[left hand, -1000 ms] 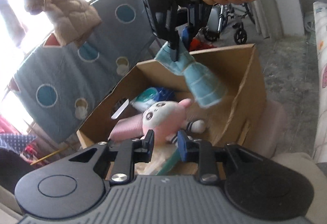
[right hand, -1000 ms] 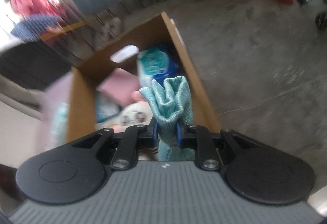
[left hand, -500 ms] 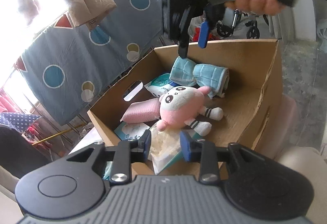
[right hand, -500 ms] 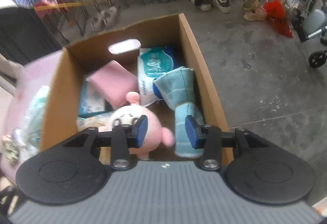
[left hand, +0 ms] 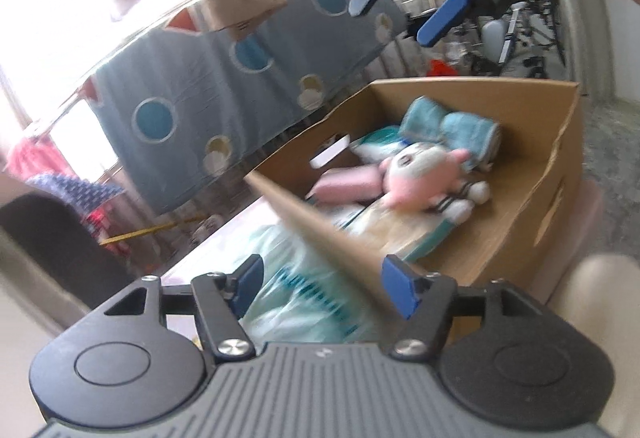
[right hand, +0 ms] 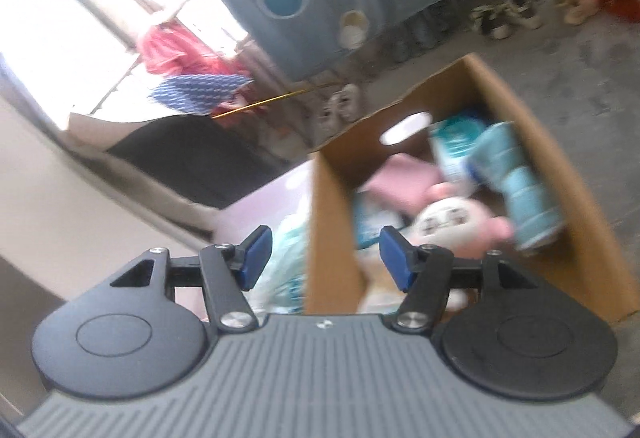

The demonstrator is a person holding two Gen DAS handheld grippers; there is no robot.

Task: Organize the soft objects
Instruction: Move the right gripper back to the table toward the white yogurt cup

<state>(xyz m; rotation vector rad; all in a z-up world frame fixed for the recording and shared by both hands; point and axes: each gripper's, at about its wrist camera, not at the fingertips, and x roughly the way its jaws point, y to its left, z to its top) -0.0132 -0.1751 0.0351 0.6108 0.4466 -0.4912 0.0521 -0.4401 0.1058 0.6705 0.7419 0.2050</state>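
Cardboard box point(left hand: 532, 174) already holds the teal towel point(left hand: 452, 126), rolled at 1 o'clock behind the pink plush point(left hand: 420, 170). Both tools, left tool point(left hand: 326, 288) and right tool point(right hand: 325, 258), have just been opening, nothing between them, probably lining up the bagged tissue pack point(left hand: 296, 294) outside.

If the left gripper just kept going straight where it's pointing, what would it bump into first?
Probably the near wall of the cardboard box, which crosses between the open left gripper fingers. A blurry teal-printed plastic pack lies just outside the box there too; depth is hard to judge.
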